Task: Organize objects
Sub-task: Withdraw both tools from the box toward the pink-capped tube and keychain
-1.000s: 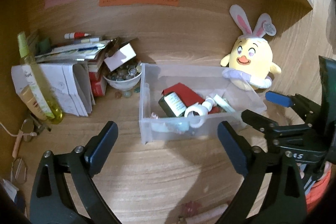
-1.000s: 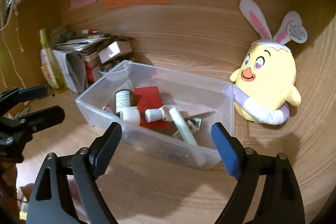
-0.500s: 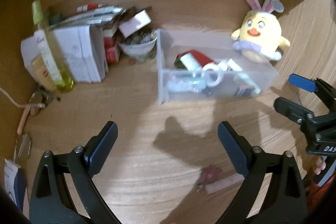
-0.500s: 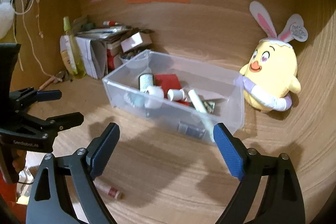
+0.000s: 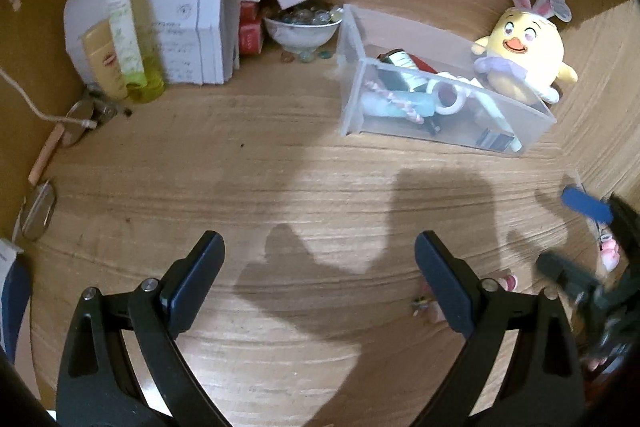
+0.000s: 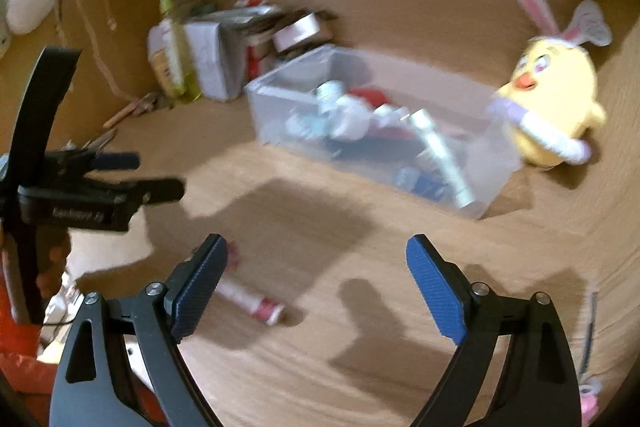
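Observation:
A clear plastic bin (image 5: 532,131) (image 6: 280,143) stands on the wooden desk, holding a white tape roll (image 5: 448,97), a white tube (image 6: 444,155), a small bottle and a red item. A pink-and-white tube (image 6: 248,301) lies loose on the desk, just beyond my right gripper's left finger; a bit of it shows in the left wrist view (image 5: 508,281). My left gripper (image 5: 318,287) is open and empty, well back from the bin. My right gripper (image 6: 316,287) is open and empty, also back from the bin.
A yellow bunny-eared plush (image 5: 524,55) (image 6: 548,107) sits right of the bin. Boxes, papers and a spray bottle (image 5: 124,15) crowd the back left, with a bowl of marbles (image 5: 302,27). Glasses (image 5: 38,211) and a cord lie at the left edge.
Both grippers have pulled back and up from the bin, which now looks smaller and farther. The loose tube has come into the right wrist view. Both stay open.

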### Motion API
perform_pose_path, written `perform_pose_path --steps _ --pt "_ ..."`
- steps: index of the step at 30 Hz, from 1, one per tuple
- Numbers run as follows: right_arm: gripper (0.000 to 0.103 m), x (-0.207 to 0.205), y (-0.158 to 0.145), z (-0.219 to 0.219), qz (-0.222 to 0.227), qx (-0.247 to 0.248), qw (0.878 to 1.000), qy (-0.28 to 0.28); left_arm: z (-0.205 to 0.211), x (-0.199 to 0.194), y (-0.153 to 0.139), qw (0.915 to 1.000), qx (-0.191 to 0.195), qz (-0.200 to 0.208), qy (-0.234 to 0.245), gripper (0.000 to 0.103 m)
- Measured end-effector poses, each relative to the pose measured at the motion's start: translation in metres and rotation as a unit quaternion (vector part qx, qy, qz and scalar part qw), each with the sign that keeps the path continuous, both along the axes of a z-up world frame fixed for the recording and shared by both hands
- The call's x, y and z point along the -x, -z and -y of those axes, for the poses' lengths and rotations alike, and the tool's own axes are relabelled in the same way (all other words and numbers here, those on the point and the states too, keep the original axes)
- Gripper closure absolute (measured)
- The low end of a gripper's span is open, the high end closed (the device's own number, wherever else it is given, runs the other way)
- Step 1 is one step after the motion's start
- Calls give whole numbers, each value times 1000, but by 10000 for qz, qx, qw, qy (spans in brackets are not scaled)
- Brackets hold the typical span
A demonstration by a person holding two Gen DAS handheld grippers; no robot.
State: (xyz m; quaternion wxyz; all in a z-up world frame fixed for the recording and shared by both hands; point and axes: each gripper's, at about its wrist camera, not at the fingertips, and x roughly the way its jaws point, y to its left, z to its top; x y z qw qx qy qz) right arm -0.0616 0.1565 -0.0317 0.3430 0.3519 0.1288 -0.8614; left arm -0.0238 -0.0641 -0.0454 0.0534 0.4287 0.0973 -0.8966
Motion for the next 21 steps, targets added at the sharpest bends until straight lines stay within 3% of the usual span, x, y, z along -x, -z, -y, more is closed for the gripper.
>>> perform_pose_path --steps 12,17,21 --pt "15 -12 42 38 726 -259 9944 -717 12 -6 7 9995 -265 75 -148 6" --pt "53 -12 41 36 687 -282 9946 -720 9 -3 9 9994 -306 110 -98 6" --pt "70 -14 40 32 584 -384 9949 -722 4 1 10 9995 -302 137 -17 6"
